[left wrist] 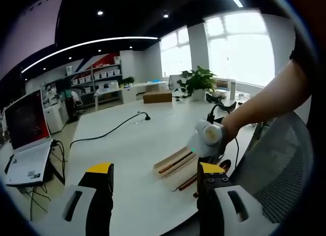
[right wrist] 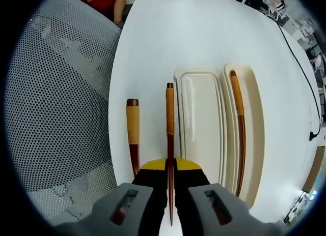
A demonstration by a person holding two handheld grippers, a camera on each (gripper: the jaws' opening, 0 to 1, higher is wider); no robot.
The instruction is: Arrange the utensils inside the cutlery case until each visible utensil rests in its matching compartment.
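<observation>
A cream cutlery case (right wrist: pixel 201 144) lies on the white table, its wide compartment bare. One slim brown utensil (right wrist: pixel 239 129) rests in its narrow right compartment. My right gripper (right wrist: pixel 170 166) is shut on a thin brown utensil (right wrist: pixel 169 114) that points away over the table, just left of the case. A utensil with a light wooden handle (right wrist: pixel 133 129) lies on the table further left. In the left gripper view the case (left wrist: pixel 175 162) sits ahead to the right of my open left gripper (left wrist: pixel 155 175), which holds nothing. A hand with the right gripper (left wrist: pixel 208 137) hovers over the case.
A grey mesh chair (right wrist: pixel 61 104) stands close to the table edge beside the case. A laptop (left wrist: pixel 25 129) is at the far left, and a black cable (left wrist: pixel 109 130) runs across the table. A plant (left wrist: pixel 197 81) and a cardboard box (left wrist: pixel 157 96) stand at the far end.
</observation>
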